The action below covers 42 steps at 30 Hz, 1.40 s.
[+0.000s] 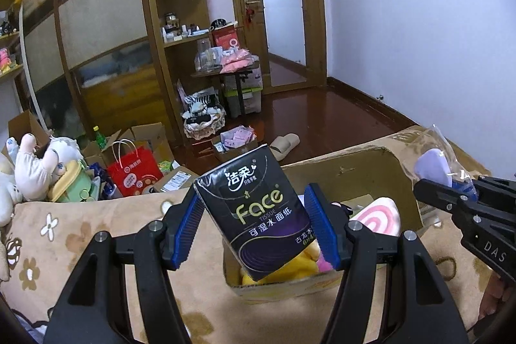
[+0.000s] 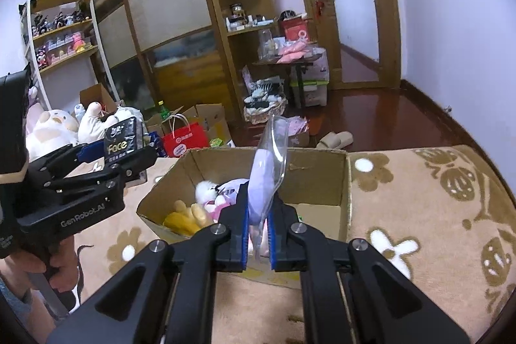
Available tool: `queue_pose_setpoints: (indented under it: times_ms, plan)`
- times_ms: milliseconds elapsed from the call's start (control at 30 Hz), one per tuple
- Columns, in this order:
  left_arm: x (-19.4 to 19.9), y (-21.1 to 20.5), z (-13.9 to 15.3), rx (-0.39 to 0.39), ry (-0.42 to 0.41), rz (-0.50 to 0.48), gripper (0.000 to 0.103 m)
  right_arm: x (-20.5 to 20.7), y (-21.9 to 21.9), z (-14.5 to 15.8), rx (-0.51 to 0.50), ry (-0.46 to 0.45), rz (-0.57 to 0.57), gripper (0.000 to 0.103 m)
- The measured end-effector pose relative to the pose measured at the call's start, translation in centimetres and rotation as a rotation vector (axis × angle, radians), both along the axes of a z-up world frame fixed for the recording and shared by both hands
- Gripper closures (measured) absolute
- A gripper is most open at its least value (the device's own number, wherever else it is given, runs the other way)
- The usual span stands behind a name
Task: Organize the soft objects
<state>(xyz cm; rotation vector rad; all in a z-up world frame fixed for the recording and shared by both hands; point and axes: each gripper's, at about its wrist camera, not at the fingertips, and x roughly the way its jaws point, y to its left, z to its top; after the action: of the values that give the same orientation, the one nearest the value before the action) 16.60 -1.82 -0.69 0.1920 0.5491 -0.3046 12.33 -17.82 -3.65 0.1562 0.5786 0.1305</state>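
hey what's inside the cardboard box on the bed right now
Inside the cardboard box: a yellow plush, a white and pink plush and a purple plush. The right gripper covers whatever lies beneath them.

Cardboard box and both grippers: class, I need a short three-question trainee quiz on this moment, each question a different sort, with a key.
1. True or false: the left gripper holds a black tissue pack.
2. Multiple choice: what does the right gripper pinch? A) a slipper B) a clear plastic bag with a lilac item inside C) a red paper bag
3. Fill in: the cardboard box stands on a beige ___ with a flower pattern.

Key: 1 true; 2 B; 3 blanket
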Motion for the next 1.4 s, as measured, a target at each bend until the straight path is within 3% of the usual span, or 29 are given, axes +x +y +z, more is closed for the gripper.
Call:
queue_pose_setpoints:
  times_ms: [233, 400, 500, 600, 733, 867, 1100, 1300, 1400]
  plan:
    - [2.7, -0.4, -2.3, -0.006, 0.066, -0.003, 0.04, 1.5, -0.2, -1.8, -0.004, 0.03, -0.02, 0.092]
    - [4.0, -0.5, -3.5, -0.008, 0.109, 0.0, 0.04, 2.2, -0.5, -2.5, -0.073, 0.036, -0.055, 0.091]
    - [4.7, -0.5, -4.2, -0.034, 0.159, -0.001, 0.039, 2.9, -1.1, -2.9, -0.046, 0.058, -0.057, 0.09]
    - [4.9, -0.6, -4.7, -0.007, 0.159, 0.009, 0.038, 3.0, -1.3, -3.0, -0.056, 0.062, -0.073, 0.089]
    - [4.8, -0.5, -4.7, 0.017, 0.148, 0.023, 0.019, 3.1, -1.4, -3.1, -0.054, 0.076, -0.07, 0.088]
    - [4.2, -0.4, -4.4, 0.019, 0.128, 0.025, 0.012, 2.9, -1.4, -3.1, -0.052, 0.075, -0.076, 0.067]
    - [2.3, 0.0, -4.0, 0.072, 0.127, 0.037, 0.011, 1.2, -1.4, -1.7, -0.077, 0.038, -0.077, 0.036]
    - [-0.6, 0.7, -2.2, 0.071, 0.081, 0.061, 0.004, -0.6, -2.0, 0.4, -0.055, -0.014, -0.101, 0.016]
    - [-1.7, 1.1, -1.5, 0.067, 0.082, 0.074, 0.003, -1.6, -2.0, 1.4, -0.054, -0.032, -0.103, 0.012]
